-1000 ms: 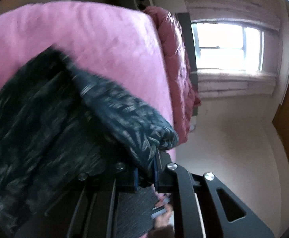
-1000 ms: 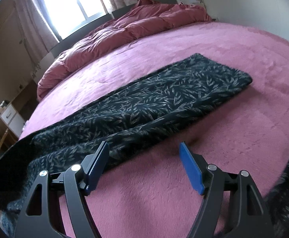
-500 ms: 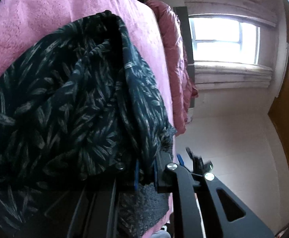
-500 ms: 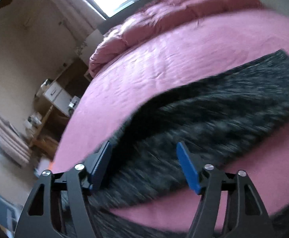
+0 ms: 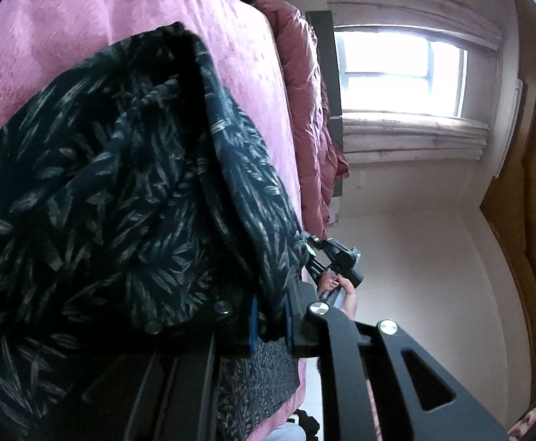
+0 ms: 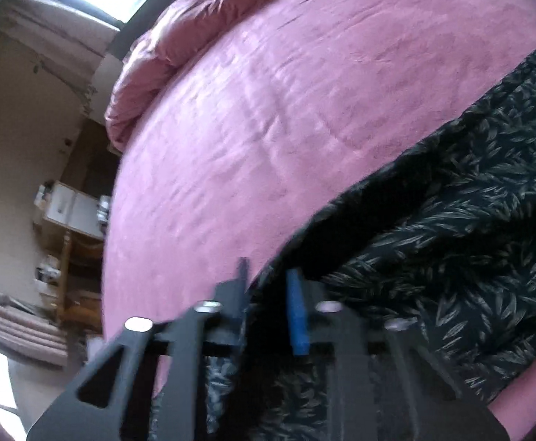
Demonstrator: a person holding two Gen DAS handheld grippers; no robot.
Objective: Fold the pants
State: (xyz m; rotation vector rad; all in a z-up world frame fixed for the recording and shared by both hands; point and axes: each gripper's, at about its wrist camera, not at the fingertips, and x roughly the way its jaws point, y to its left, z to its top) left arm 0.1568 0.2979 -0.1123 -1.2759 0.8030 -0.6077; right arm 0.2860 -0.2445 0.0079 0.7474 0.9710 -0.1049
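The pants (image 5: 128,198) lie on the pink bed (image 6: 268,117), one end lifted. The left claw (image 5: 268,325) pinches a bunched edge; the right claw (image 6: 268,294) sits narrow around another edge. The fabric looks soft, light and floppy, so corners or hems seem the best grip.

Left gripper (image 5: 269,325) pads: mostly buried under bunched pants (image 5: 121,191).
Pants extent: cut off at left and bottom edges.
Right gripper (image 6: 268,301): blurred; fabric sat between the jaws, grip could not be confirmed.
Shelf items (image 6: 47,272): too small and blurred to identify.
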